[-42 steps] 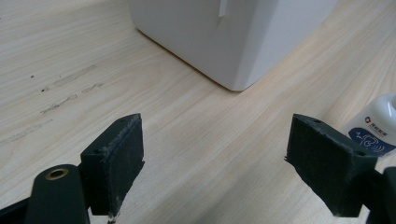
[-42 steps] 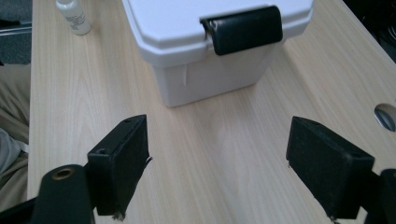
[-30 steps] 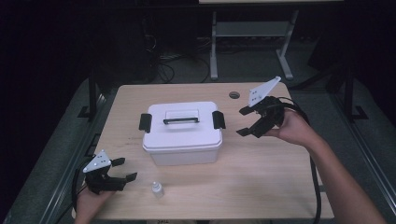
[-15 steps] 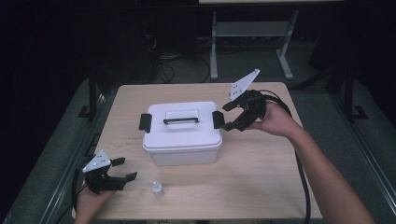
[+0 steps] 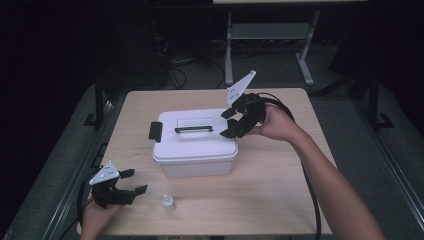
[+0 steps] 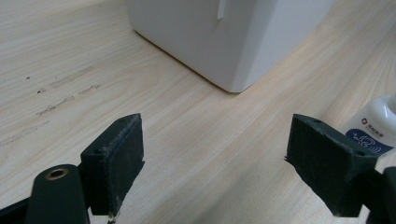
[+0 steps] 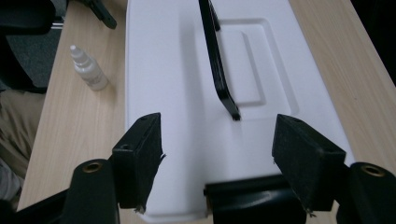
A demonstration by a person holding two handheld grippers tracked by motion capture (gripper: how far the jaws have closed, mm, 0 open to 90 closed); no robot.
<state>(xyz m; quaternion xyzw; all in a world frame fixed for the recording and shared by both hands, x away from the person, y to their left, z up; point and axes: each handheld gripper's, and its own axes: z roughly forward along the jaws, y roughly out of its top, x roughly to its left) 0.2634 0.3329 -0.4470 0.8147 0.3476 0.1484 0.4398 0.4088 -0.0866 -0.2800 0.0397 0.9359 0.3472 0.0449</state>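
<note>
A white lidded box [image 5: 195, 145] with a black handle [image 5: 194, 129] and a black latch [image 5: 155, 131] on its left end stands mid-table. My right gripper [image 5: 226, 124] hovers at the box's right end, open. Its jaws have just been closing, and the right latch [image 7: 247, 193] lies below and between them, untouched by the pads. In the right gripper view the lid [image 7: 177, 93] and handle [image 7: 215, 60] stretch ahead. My left gripper [image 5: 136, 181] rests open at the front left, nothing between its pads. A small white dropper bottle [image 5: 169, 202] stands just right of it.
The wooden table [image 5: 300, 200] has bare room to the right and in front of the box. The box's corner [image 6: 224, 32] and the bottle [image 6: 373, 128] lie ahead of the left gripper [image 6: 215, 158]. A metal stand [image 5: 270, 35] and floor cables sit beyond the table.
My right gripper has moved left from the table's back right to the box's right end, its jaws narrowing. The left gripper, box and bottle have stayed put.
</note>
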